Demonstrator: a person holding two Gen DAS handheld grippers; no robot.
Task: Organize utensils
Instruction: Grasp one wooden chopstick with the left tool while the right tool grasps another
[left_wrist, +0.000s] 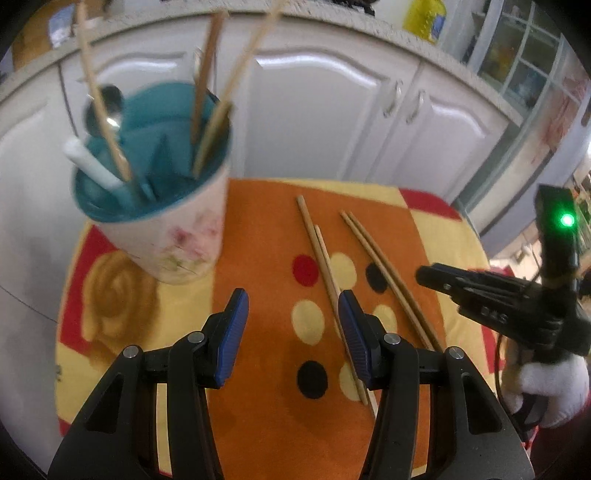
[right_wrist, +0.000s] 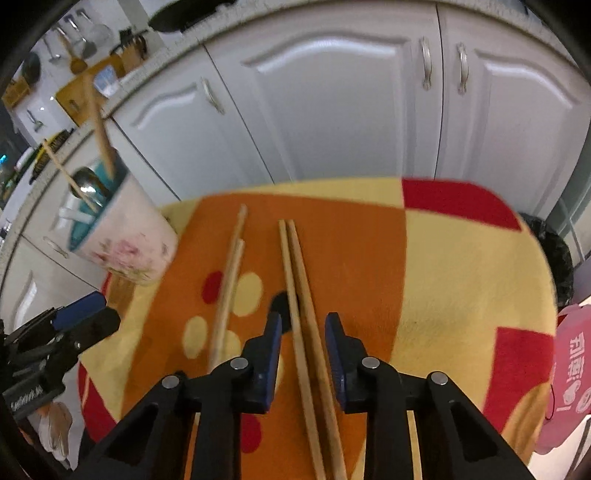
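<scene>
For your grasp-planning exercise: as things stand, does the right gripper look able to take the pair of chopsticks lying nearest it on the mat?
Probably yes. The right gripper already straddles that chopstick pair, with gaps at both pads and nothing over them.

Near ends of right chopstick pair (right_wrist: 306, 332) cut off at bottom edge, six o'clock, running under right hand-held gripper (right_wrist: 303, 354). Left pair (left_wrist: 325, 269) partly hidden behind a blue pad (left_wrist: 352, 339) of left hand-held gripper (left_wrist: 291, 336). Holder (left_wrist: 162, 206) blurred at ten o'clock; floral print unreadable. Tops of its chopsticks (left_wrist: 207, 66) cropped at twelve o'clock. Gloved hand (left_wrist: 550, 387) clipped at four o'clock.
</scene>
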